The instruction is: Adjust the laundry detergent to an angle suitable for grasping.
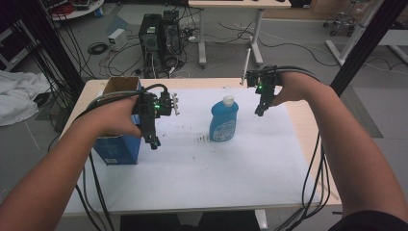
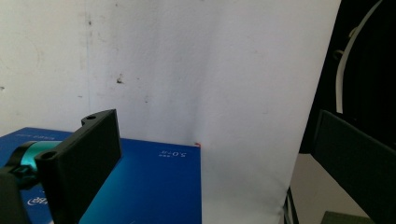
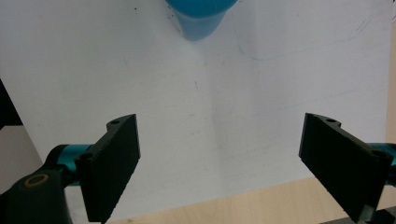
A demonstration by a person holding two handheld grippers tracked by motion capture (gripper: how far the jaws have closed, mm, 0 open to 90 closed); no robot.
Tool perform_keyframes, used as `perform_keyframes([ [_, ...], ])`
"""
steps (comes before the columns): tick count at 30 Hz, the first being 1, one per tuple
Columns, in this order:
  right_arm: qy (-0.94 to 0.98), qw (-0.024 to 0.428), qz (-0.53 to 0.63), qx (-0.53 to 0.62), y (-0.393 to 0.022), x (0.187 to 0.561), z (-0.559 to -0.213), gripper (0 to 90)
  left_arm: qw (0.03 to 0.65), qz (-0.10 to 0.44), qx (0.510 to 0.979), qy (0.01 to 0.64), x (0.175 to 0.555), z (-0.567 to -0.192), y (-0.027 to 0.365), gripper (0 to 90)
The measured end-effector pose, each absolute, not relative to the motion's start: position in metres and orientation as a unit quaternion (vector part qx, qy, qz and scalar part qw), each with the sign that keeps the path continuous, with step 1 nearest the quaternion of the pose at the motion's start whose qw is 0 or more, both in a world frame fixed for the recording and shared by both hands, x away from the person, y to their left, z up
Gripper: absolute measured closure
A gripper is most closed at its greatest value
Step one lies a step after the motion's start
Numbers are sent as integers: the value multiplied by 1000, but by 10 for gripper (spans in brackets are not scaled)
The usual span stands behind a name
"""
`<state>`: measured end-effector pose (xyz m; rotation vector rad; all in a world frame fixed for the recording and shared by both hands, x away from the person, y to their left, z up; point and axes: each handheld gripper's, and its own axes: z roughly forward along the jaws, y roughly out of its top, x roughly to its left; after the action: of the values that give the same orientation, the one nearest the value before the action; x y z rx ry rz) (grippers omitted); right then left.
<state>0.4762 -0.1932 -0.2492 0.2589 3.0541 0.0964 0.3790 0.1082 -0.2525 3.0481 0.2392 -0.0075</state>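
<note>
One table (image 1: 298, 120) carries one white sheet (image 1: 216, 168). On it stand one blue bottle (image 1: 223, 121) with a white cap and one blue box (image 1: 118, 147), its top open. Two grippers show: the left gripper (image 1: 154, 143) and the right gripper (image 1: 260, 112), each with two black fingers spread apart.

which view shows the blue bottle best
The high view: the blue bottle stands upright on the white sheet, whole, with its pale cap and label visible, between the two grippers. The right gripper view catches just its blue base at the top edge. The left gripper view looks over the blue box instead.
</note>
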Motion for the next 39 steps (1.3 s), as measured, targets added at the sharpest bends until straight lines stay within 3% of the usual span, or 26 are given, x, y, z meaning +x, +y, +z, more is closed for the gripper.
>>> perform_keyframes([
  [19,994,44,30,92,-198,472,-245,116,80,5,993,86,376,-253,110,16],
  [32,994,45,33,97,-202,471,-246,116,200,-6,972,122,377,-256,121,17],
  [39,994,48,34,96,-203,470,-246,116,229,-1,963,142,379,-260,124,16],
])
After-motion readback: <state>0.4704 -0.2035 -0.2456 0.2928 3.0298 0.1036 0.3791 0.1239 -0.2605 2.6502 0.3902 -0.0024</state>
